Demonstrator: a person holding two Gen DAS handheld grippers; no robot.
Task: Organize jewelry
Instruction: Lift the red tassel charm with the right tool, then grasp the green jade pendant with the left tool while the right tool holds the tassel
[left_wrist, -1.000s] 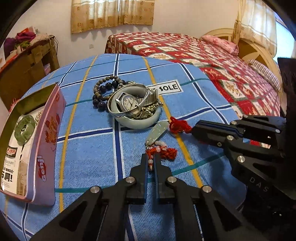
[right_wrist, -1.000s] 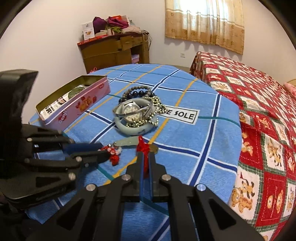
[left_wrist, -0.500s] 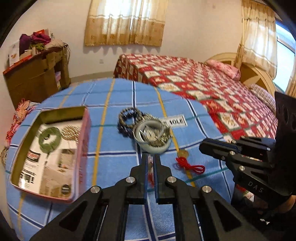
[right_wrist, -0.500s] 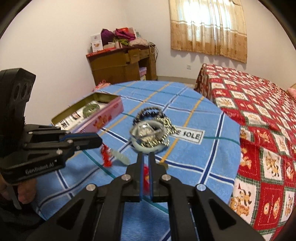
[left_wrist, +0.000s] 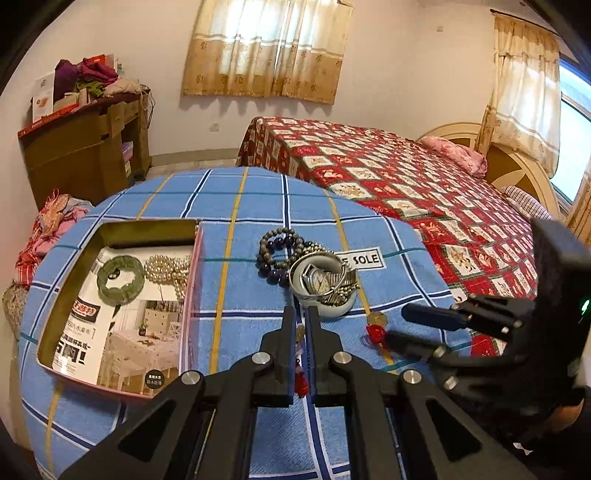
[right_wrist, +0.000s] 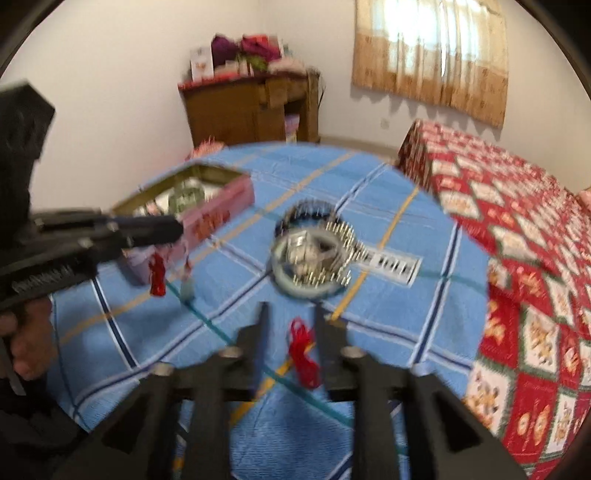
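Note:
My left gripper is shut on a jade pendant with red cord and holds it above the blue checked cloth; the pendant hangs below it in the right wrist view. My right gripper is open, with a red knotted cord and coin charm lying on the cloth between its fingers; the charm also shows in the left wrist view. A pile of watch, white bangle and bead bracelets lies mid-cloth. The open pink tin holds a green bangle and pearls.
The round table's blue cloth carries a "SOLE" label. A bed with a red quilt stands to the right. A brown desk with clutter stands at the back left.
My left gripper has risen with the jade pendant and shifted toward the tin. My right gripper has opened, and the red cord charm now lies on the cloth.

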